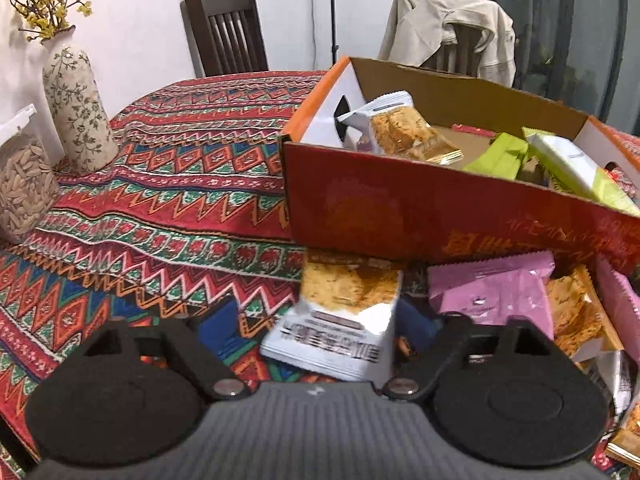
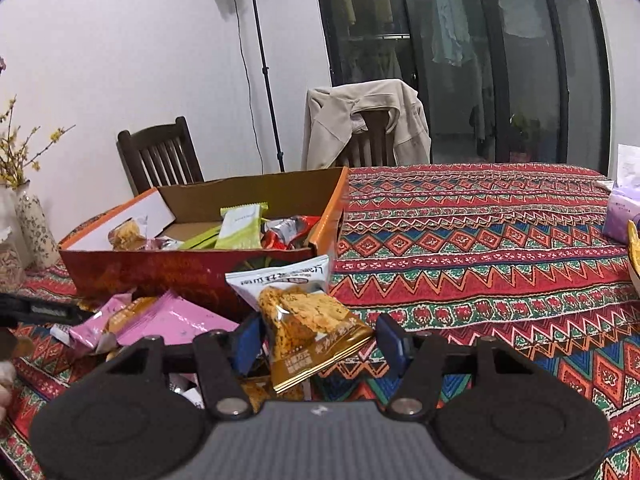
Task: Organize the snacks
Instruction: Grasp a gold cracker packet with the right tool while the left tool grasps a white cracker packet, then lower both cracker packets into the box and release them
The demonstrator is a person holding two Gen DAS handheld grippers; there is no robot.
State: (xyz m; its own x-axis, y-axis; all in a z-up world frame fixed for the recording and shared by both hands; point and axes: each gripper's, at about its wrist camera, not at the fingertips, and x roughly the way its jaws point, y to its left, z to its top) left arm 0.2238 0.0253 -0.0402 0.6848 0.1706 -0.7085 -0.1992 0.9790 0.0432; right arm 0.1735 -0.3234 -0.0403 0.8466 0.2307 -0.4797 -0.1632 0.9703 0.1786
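Orange cardboard box point(image 2: 192, 276) on the bench already holds several snacks; we judge roughly half remain outside against its near wall. Our left tongs point(image 1: 320, 330) gape around a white packet point(image 1: 340, 320); our right tongs point(image 2: 320, 340) gape around a gold packet point(image 2: 312, 336).

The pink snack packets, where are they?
In the right wrist view, the pink snack packets lie on the tablecloth at lower left, just in front of the red cardboard box and left of the right gripper.

Patterned tablecloth point(image 2: 480, 240) carries orange box point(image 2: 168, 272), loose snack packets point(image 2: 172, 320), vase point(image 1: 78, 112), seed jar point(image 1: 22, 188).
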